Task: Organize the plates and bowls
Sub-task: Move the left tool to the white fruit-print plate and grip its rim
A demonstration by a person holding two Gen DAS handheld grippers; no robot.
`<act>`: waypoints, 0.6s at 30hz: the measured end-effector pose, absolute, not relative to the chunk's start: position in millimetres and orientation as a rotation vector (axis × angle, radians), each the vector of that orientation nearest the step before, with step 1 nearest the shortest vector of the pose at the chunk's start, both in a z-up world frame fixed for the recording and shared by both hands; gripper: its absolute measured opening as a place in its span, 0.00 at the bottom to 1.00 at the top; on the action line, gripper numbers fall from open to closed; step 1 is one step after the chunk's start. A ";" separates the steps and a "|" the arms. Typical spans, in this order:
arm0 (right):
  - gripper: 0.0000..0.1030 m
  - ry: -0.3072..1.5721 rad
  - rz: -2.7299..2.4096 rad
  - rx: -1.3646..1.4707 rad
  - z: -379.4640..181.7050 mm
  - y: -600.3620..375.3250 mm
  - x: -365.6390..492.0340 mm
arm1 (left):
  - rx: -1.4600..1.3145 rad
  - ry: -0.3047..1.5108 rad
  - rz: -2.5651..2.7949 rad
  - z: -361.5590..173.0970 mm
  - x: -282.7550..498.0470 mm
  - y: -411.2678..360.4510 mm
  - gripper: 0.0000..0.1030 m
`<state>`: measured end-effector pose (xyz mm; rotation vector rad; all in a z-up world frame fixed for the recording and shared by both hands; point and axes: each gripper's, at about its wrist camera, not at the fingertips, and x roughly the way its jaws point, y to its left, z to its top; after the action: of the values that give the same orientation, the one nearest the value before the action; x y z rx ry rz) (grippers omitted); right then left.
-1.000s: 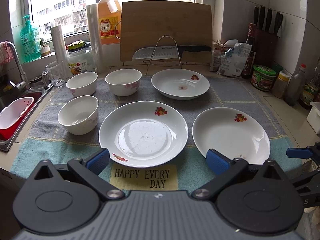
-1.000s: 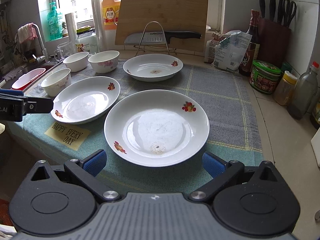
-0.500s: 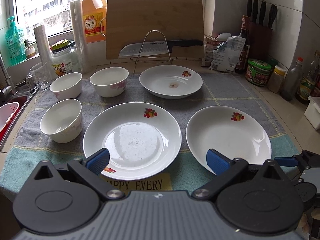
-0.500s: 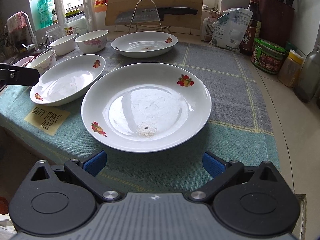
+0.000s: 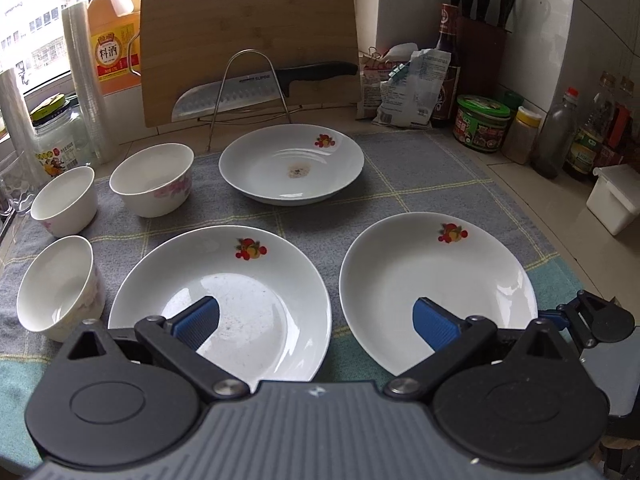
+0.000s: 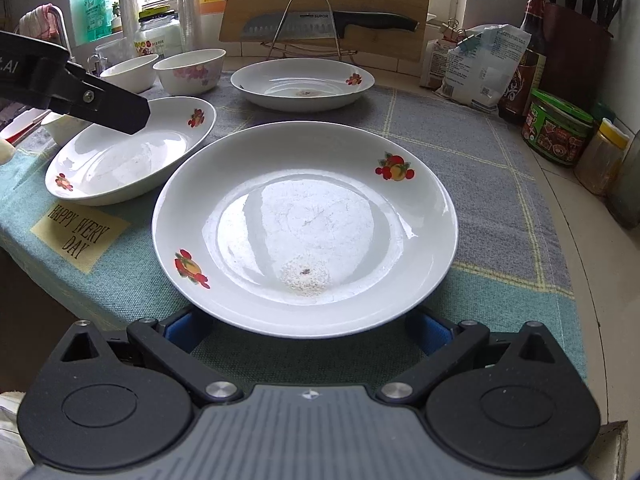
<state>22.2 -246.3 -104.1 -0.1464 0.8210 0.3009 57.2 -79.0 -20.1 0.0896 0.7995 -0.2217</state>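
Observation:
Three white plates with fruit prints lie on a grey-green towel: a near-left plate [image 5: 240, 296], a near-right plate [image 5: 436, 280] and a far plate [image 5: 292, 168]. Three white bowls [image 5: 60, 284] [image 5: 64, 200] [image 5: 152, 178] stand at the left. My left gripper [image 5: 316, 324] is open, low over the gap between the two near plates. My right gripper [image 6: 308, 332] is open, its fingers under the near rim of the near-right plate [image 6: 304, 220]. The left gripper's arm [image 6: 80, 92] shows above the near-left plate [image 6: 128, 152].
A cutting board [image 5: 248, 40] and a knife on a wire rack [image 5: 248, 88] stand at the back. Jars, bottles and bags [image 5: 480, 124] line the right wall. A white box [image 5: 616, 204] sits at the right. The counter edge is close below the right gripper.
Both grippers have moved forward and down towards the near plates. The right gripper's fingers now reach under the near-right plate's rim.

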 end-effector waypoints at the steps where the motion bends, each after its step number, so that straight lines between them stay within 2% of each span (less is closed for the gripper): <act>1: 1.00 0.816 0.302 -0.145 -104.4 -246.7 21.9 | 0.094 0.802 -0.243 -20.7 60.5 -80.8 0.99; 6: 1.00 0.780 0.316 -0.141 -107.0 -250.4 18.3 | 0.069 0.841 -0.384 -22.8 84.3 -87.1 0.99; 12: 1.00 0.774 0.315 -0.138 -107.2 -250.2 18.0 | 0.210 0.835 -0.484 -26.8 113.5 -113.1 0.99; 18: 1.00 0.768 0.304 -0.133 -108.0 -249.9 14.7 | 0.270 0.923 -0.574 -43.9 148.3 -128.0 0.99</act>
<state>14.7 -249.9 -108.0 -0.1334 0.7676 0.3042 148.3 -128.0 -43.9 0.2698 0.9228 -0.5744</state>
